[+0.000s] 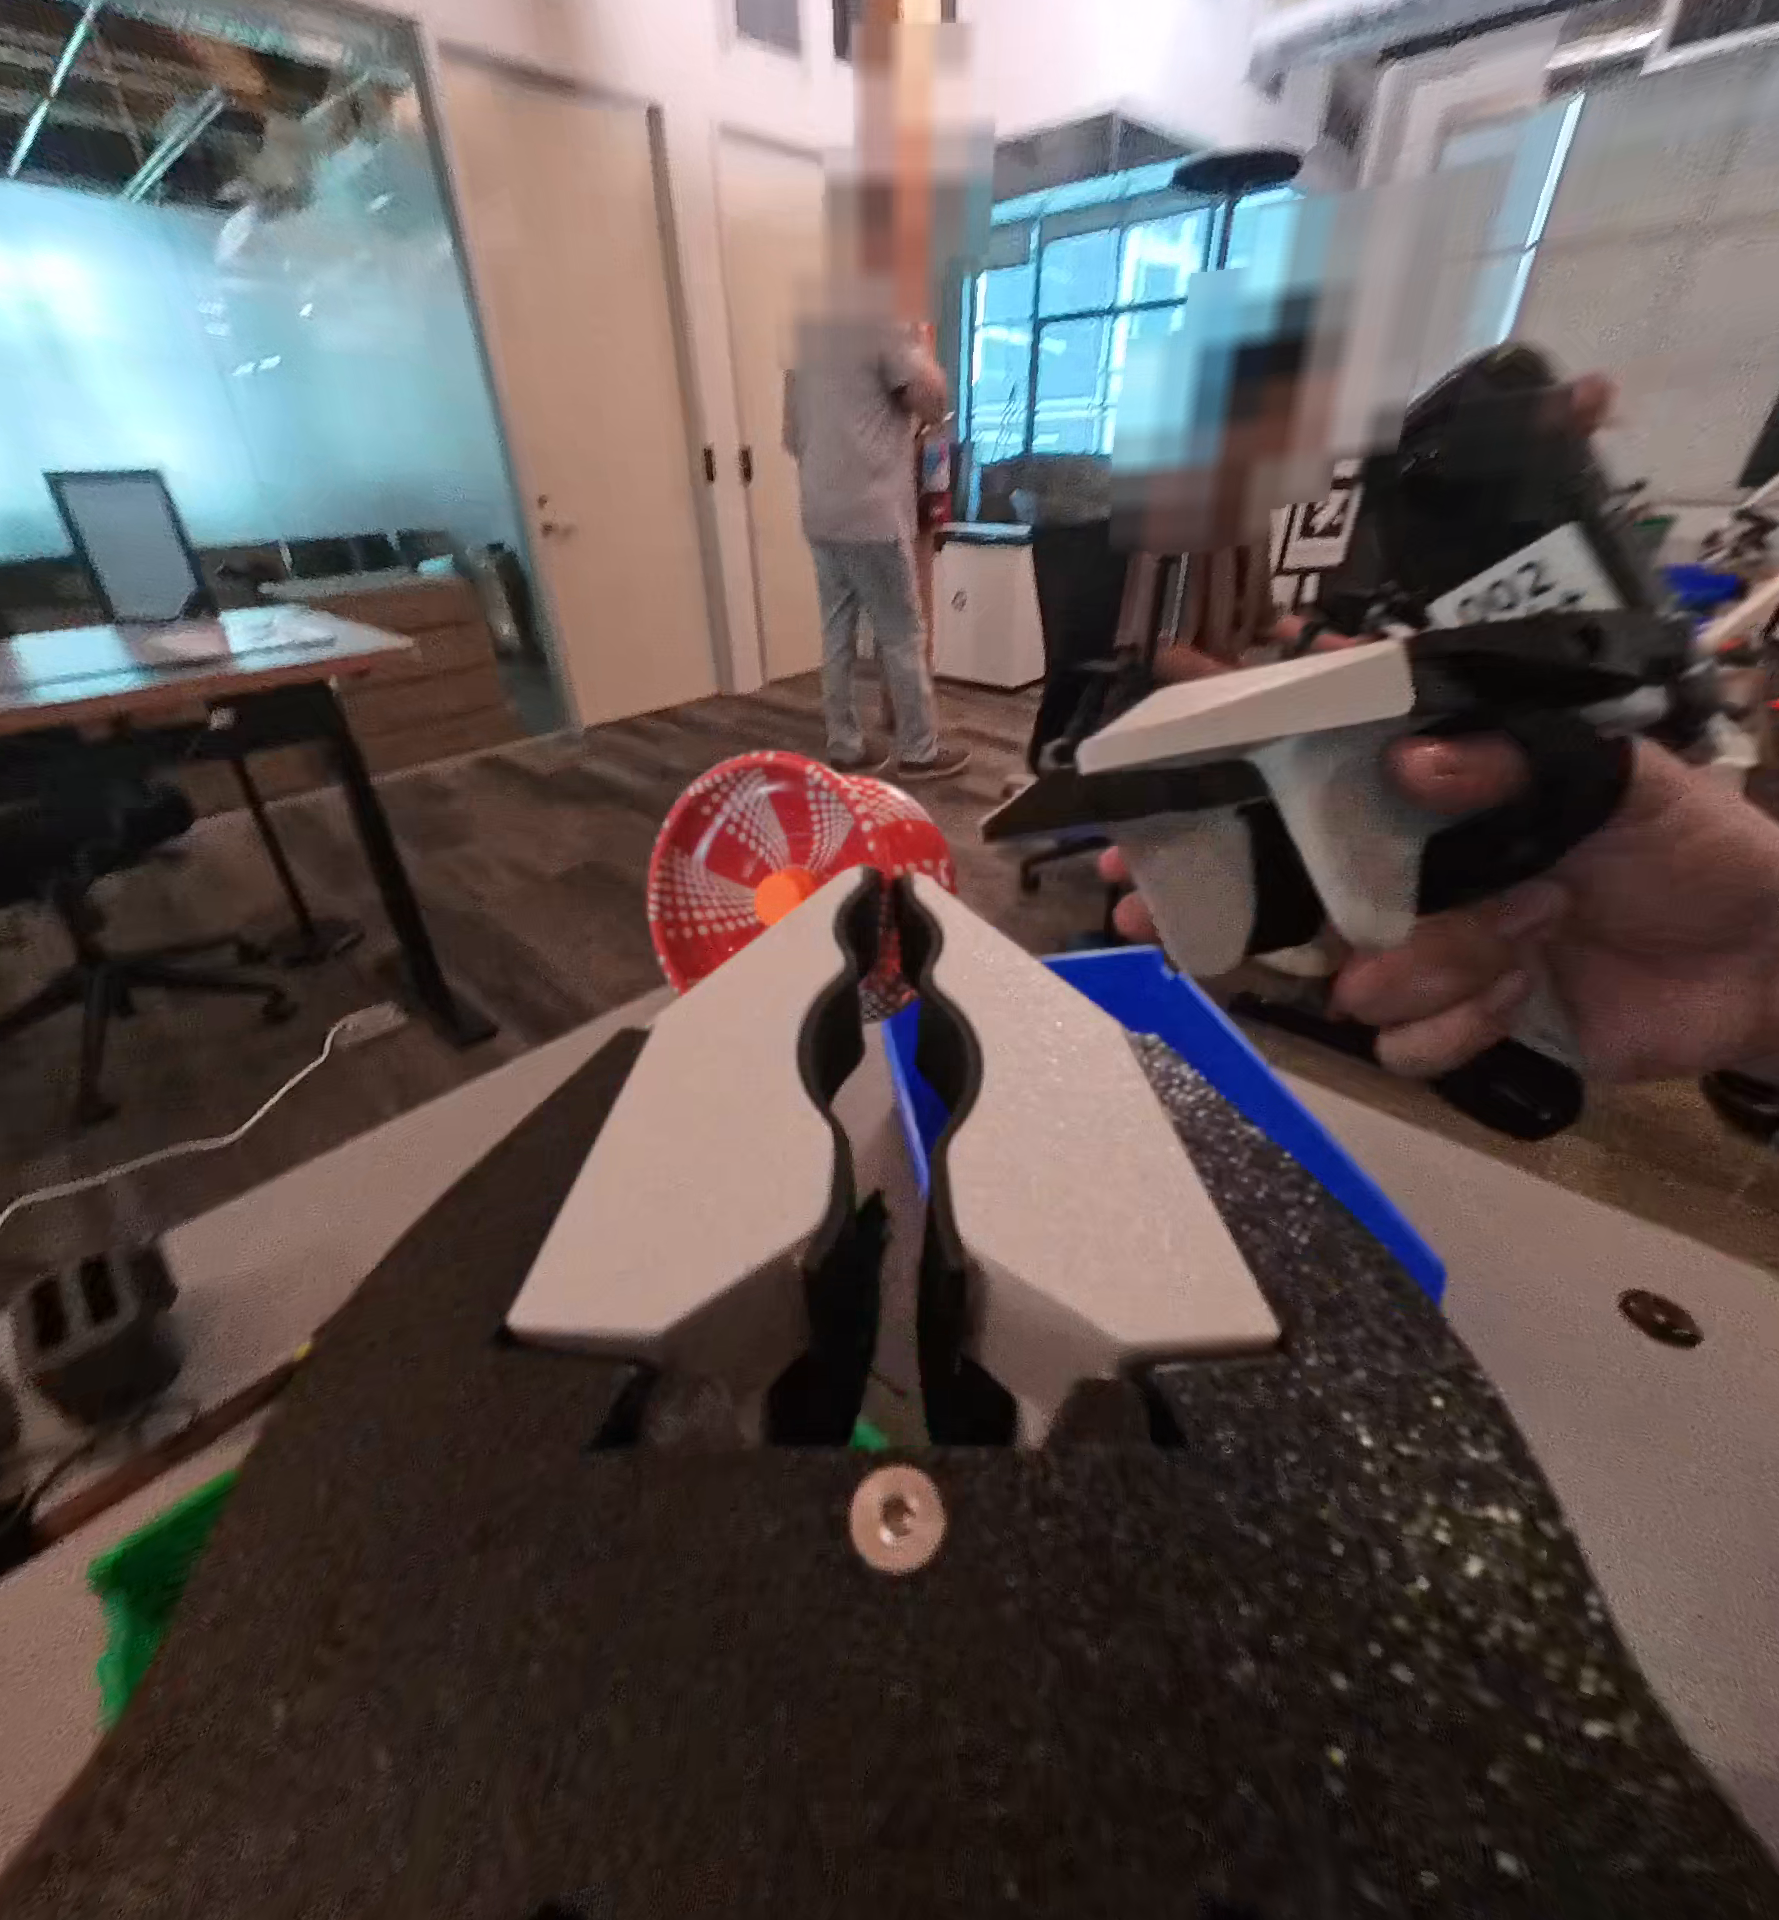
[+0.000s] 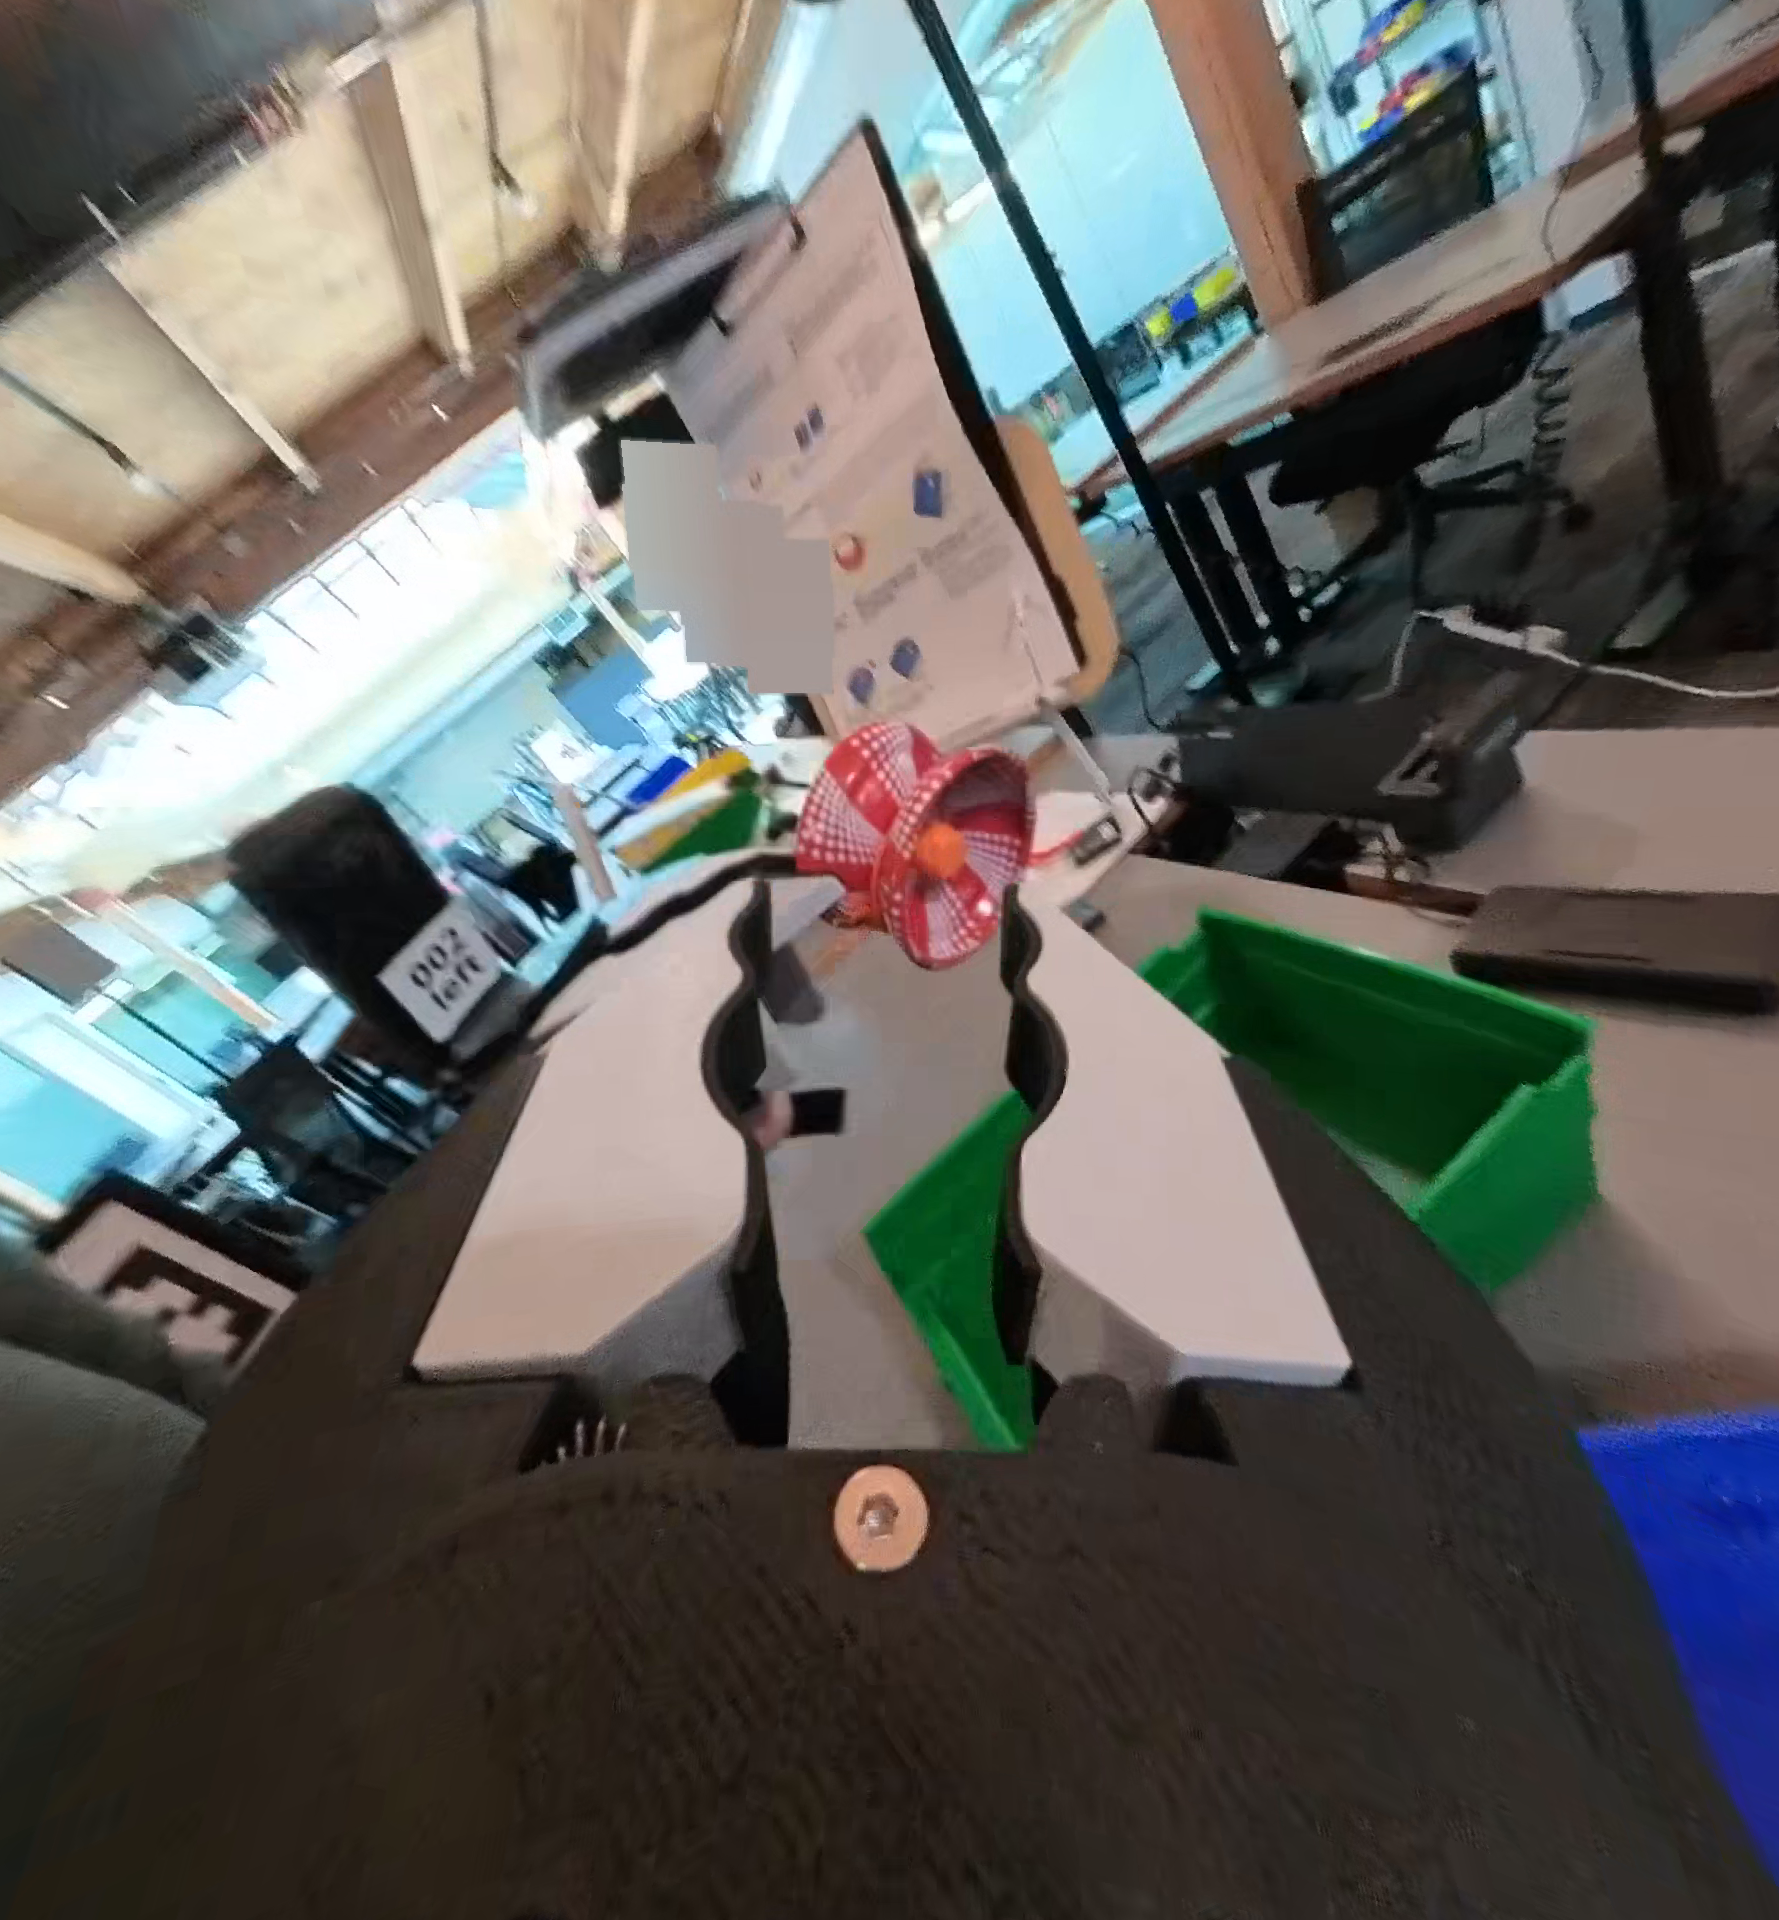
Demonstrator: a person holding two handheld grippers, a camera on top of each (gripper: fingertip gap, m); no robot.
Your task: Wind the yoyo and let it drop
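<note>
A red yoyo [image 1: 750,873] with white dots and an orange hub hangs in the air at my left gripper's [image 1: 880,883] tips. The left fingers are closed together and pinch the yoyo's edge between the pads. In the right wrist view the yoyo [image 2: 916,862] sits just beyond my right gripper [image 2: 885,899], roughly between its spread tips, and the pads do not press on it. The left gripper's black body [image 2: 334,883] shows at the left there. The right gripper [image 1: 1030,800], held in a hand, comes in from the right in the left wrist view.
A blue bin [image 1: 1228,1049] lies on the pale table below the yoyo, and also shows at the lower right of the right wrist view [image 2: 1737,1558]. A green bin [image 2: 1384,1070] and a flat black device [image 2: 1633,945] lie on the table. A person [image 1: 864,520] stands farther off; a desk [image 1: 137,665] is at left. My hands' fingertips stand some 4 centimeters from each other.
</note>
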